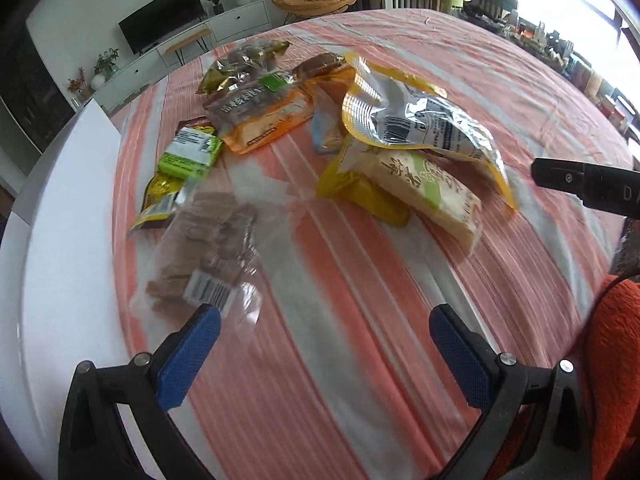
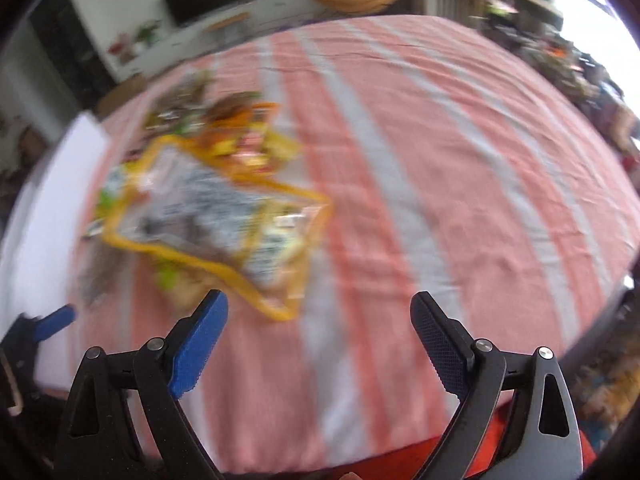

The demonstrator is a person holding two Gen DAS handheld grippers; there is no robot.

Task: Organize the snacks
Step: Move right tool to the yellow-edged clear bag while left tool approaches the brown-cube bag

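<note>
Several snack packs lie in a loose pile on a table with a pink and grey striped cloth (image 1: 360,300). A clear bag of brown wafers (image 1: 208,256) lies nearest, just ahead of my left gripper (image 1: 324,320), which is open and holds nothing. Behind it lie a green and yellow pack (image 1: 188,152), an orange bag (image 1: 264,116), a silver pouch with a yellow rim (image 1: 424,120) and a cream cracker pack (image 1: 432,196). My right gripper (image 2: 320,312) is open and empty, right of the blurred yellow-rimmed pouch (image 2: 216,216).
A white board or box (image 1: 68,208) borders the cloth on the left. The right gripper's black body (image 1: 584,180) juts in at the left view's right edge, above an orange-red sleeve (image 1: 616,360). A TV, plants and an orange chair stand beyond the table.
</note>
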